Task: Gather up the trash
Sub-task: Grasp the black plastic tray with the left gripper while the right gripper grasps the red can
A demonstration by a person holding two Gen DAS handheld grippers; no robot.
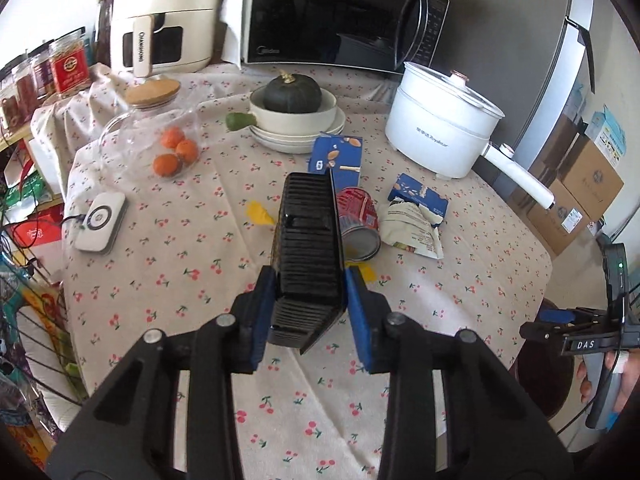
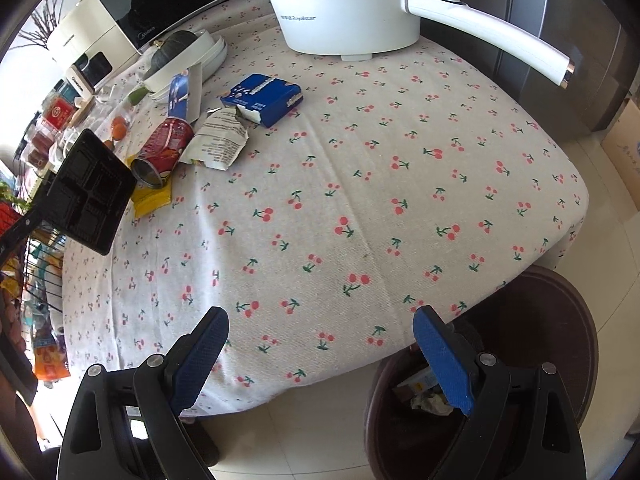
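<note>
White electric pot (image 1: 440,128) beside microwave (image 1: 340,12) (squash (image 1: 292,94) in bowl (image 1: 296,116)).

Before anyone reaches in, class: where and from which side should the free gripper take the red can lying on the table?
Grip the red can across its round body, coming from above, with one finger on each long side. It lies tipped over on the yellow wrapper, so the ends are awkward. The right gripper is open and free.

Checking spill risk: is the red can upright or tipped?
Tipped. The can lies on its side on the tablecloth, open end toward the left-wrist camera, partly on a yellow wrapper. Contents: cannot tell.
</note>
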